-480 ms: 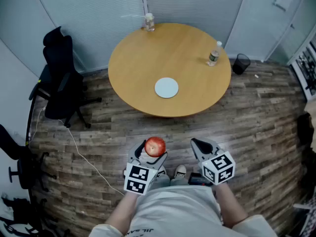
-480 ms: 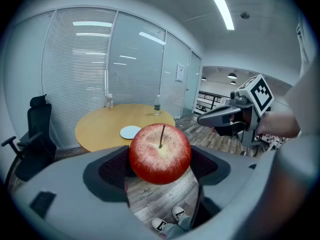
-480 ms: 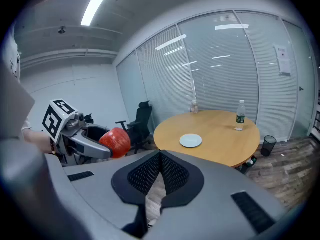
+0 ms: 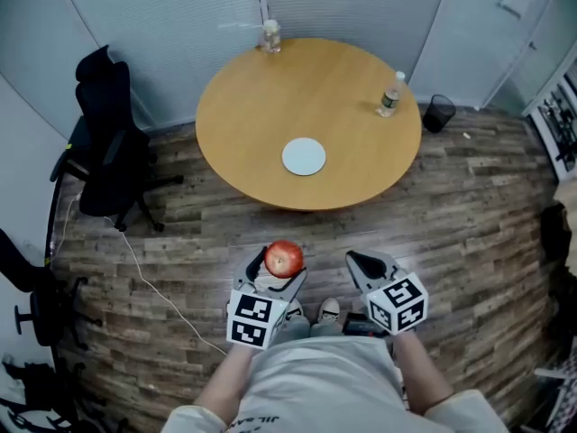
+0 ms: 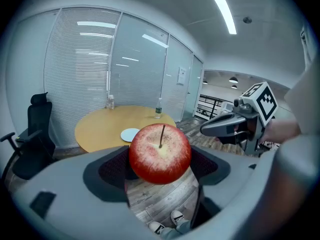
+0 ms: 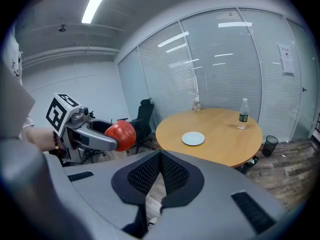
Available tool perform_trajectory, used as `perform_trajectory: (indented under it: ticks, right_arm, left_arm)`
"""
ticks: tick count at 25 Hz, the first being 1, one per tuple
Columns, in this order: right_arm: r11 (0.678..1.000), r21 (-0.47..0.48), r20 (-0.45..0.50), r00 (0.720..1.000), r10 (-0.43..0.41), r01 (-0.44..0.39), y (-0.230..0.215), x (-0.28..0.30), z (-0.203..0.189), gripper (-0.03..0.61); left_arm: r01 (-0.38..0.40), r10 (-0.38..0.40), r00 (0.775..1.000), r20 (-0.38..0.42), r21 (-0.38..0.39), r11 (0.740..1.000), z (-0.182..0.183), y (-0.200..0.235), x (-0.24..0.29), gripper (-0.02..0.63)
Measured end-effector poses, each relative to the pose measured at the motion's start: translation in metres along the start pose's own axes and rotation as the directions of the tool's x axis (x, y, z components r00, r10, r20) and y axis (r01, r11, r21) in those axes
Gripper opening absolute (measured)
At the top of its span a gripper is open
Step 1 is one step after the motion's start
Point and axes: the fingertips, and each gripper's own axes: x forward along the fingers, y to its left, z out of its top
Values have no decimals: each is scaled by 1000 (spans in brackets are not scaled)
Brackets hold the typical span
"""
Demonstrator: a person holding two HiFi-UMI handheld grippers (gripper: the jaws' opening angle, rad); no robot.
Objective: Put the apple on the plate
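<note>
A red apple [image 4: 284, 259] [image 5: 160, 153] with a short stem sits between the two pads of my left gripper [image 4: 275, 273] [image 5: 159, 165], which is shut on it, stem up. From the right gripper view the apple [image 6: 120, 134] shows at the left, in that gripper's jaws. My right gripper [image 4: 368, 268] [image 6: 160, 174] is beside it, its pads pressed together with nothing between them. The small white plate [image 4: 304, 157] [image 5: 130, 134] [image 6: 193, 138] lies near the front edge of the round wooden table [image 4: 352, 106], well ahead of both grippers, above the wood floor.
On the table stand a water bottle [image 4: 389, 96] at the right and a small jar [image 4: 270, 36] at the far edge. A black office chair [image 4: 108, 142] is left of the table, a black bin [image 4: 439, 114] right of it, a cable [image 4: 153, 282] on the floor.
The table and plate have shifted very slightly in the head view; both grippers hold about the same place, the apple still in the left one.
</note>
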Motion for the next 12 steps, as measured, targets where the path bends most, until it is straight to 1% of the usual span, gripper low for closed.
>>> perform_trajectory:
  ticks: [4, 7, 12]
  right_arm:
    - [999, 31, -7, 1000, -17, 17, -2, 6, 0, 31]
    - [999, 15, -18, 999, -42, 42, 1, 13, 2, 31]
    - [996, 33, 10, 996, -83, 83, -4, 22, 17, 31]
  left_arm:
    - [1, -1, 1000, 6, -4, 1000, 2, 8, -1, 380]
    - [12, -12, 1000, 13, 1, 1000, 4, 15, -2, 380]
    - [31, -32, 999, 28, 10, 999, 8, 31, -4, 380]
